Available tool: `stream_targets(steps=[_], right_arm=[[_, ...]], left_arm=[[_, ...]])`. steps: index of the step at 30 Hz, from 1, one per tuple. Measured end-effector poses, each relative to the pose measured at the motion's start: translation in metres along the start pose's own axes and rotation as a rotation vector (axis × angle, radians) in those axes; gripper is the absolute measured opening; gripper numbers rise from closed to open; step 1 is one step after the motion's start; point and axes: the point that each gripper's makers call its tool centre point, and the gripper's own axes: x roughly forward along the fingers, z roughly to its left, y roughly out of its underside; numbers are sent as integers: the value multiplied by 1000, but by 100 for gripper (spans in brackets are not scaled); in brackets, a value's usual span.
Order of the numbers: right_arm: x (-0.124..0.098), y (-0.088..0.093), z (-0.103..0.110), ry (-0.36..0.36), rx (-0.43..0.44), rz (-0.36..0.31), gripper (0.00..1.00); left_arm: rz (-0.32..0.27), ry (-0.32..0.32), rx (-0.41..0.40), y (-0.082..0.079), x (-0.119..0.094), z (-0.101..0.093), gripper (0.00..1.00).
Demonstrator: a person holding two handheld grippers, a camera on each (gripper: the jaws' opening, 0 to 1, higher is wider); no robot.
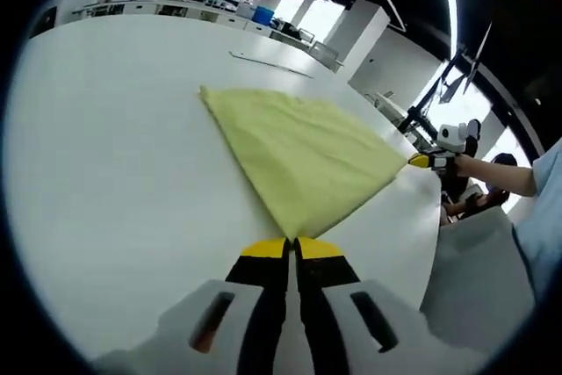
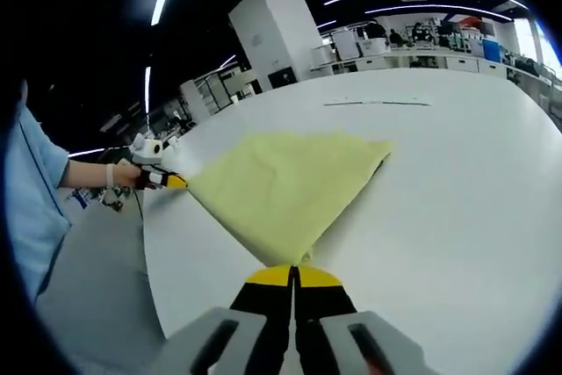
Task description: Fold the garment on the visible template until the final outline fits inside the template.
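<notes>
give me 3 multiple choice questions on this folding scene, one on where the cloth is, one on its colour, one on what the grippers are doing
1. Where does the pale yellow fabric garment lie?
A. on the white table
B. on the floor
C. over a chair

2. What colour are the tips of the left gripper?
A. red
B. yellow
C. green

3. How do the jaws of the right gripper stand?
A. wide open above the cloth
B. shut on a corner of the garment
C. shut on a pen

Answers: 1 A, the cloth is spread flat on the white tabletop. 2 B, yellow caps sit on black fingers. 3 B, the jaws meet with a garment corner running into them.
</notes>
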Motion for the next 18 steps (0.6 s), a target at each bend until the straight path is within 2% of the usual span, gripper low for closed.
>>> stream_targets(steps=[4,8,13,18], right_arm=[[-11,13,1,17,31,-4,0],[-20,17,3,30,66,-28,0],[-26,24,6,43,87,-36,0],[-28,28,11,50,95,-41,0]], left_arm=[[17,26,2,9,2,-11,0],[37,57,3,15,3,-19,0],[53,65,7,18,3,-21,0],[42,68,4,22,0,-21,0]])
